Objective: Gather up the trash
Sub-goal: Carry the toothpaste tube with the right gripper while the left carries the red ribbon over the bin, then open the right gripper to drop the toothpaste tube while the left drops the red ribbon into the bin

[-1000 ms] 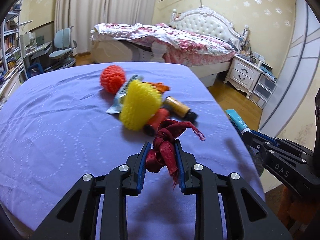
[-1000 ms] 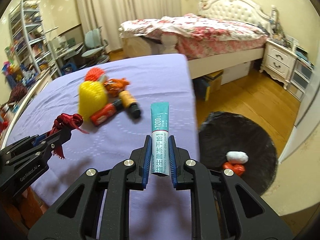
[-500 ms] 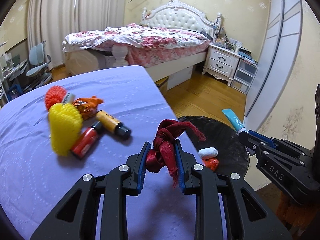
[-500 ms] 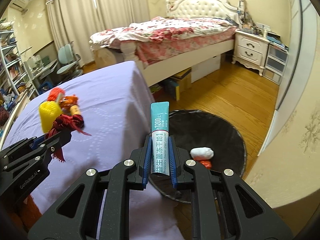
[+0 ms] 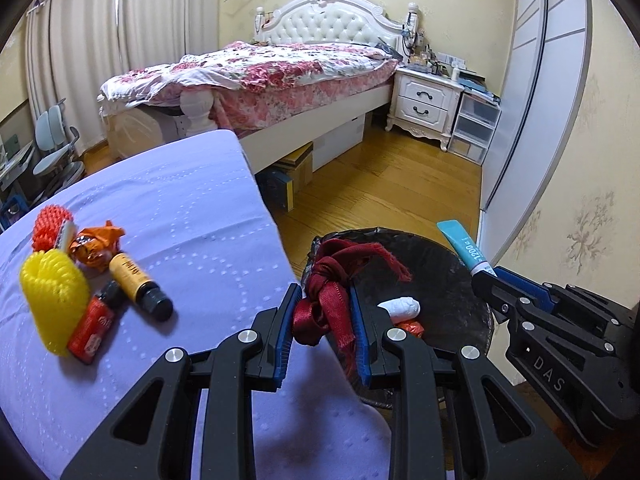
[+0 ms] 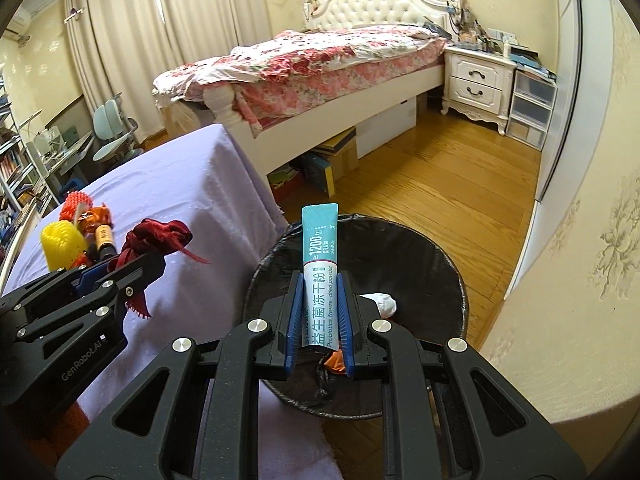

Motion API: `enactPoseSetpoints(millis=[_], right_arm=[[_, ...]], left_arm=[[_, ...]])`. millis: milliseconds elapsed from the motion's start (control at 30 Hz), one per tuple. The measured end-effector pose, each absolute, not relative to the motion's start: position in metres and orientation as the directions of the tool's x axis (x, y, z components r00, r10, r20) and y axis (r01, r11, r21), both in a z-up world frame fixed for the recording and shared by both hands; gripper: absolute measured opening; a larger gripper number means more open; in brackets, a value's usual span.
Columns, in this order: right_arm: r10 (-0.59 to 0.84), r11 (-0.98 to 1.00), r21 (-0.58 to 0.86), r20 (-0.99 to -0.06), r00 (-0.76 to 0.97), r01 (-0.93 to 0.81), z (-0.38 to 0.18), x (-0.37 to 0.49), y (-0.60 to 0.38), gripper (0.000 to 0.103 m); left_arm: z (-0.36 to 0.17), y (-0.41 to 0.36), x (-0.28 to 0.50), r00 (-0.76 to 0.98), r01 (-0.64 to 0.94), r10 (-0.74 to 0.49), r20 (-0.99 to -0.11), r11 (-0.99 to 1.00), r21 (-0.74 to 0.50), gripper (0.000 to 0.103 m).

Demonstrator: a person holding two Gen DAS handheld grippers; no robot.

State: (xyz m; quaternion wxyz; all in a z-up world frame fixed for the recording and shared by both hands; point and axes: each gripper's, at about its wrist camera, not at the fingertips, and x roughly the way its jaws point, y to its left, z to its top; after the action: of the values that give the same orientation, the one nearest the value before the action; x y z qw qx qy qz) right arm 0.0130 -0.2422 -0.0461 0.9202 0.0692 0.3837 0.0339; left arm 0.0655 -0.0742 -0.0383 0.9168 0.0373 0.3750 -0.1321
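**Both grippers loaded at the rim of the black bin**

The left gripper is clamped tight on a knotted dark red ribbon with frayed ends, its blue pads pressing the knot from both sides. It hangs at the near right edge of the lilac embossed tablecloth, with the ribbon's upper loops showing against the round bin lined with a black plastic bag that stands on the wooden floor just right of the table. Seen from the right wrist, this gripper's black body carries the lettering "GenRobot.AI" on its side.

The right gripper grips a slim teal and white powder sachet, upright between its blue pads and directly over the bin's mouth. The sachet reads "1200" with "CFU" beneath it in the teal part, and on the white part large Chinese characters beside the English "Probiotics freeze-dried powder". From the left wrist view the right gripper's side shows the letters "DAS".

Inside the bin lie a crumpled white wad and a small orange-red wrapper, touching each other.

On the far left of the tablecloth a cluster is gathered: a yellow foam fruit net, an orange-red foam fruit net, a crinkled orange snack wrapper, a small amber bottle with a black cap and a small red bottle with a black cap. Their labels are too small to read.
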Motion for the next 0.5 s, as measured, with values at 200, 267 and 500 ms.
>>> enactPoseSetpoints(millis=[200,267,500], right_arm=[[0.105,0.987,0.158,-0.708,0.698,0.013,-0.053,0.020,-0.252,0.017],[0.103,0.987,0.162,-0.710,0.697,0.019,-0.055,0.021,-0.256,0.017],[0.089,0.985,0.167,-0.714,0.694,0.045,-0.063,0.024,-0.263,0.019]], left_arm=[[-0.044,-0.086,0.073,0.675,0.281,-0.206,-0.708,0.960,-0.012,0.027],[-0.046,-0.089,0.076,0.673,0.283,-0.205,-0.710,0.959,-0.008,0.027],[-0.048,-0.092,0.081,0.666,0.272,-0.194,-0.720,0.962,-0.007,0.038]])
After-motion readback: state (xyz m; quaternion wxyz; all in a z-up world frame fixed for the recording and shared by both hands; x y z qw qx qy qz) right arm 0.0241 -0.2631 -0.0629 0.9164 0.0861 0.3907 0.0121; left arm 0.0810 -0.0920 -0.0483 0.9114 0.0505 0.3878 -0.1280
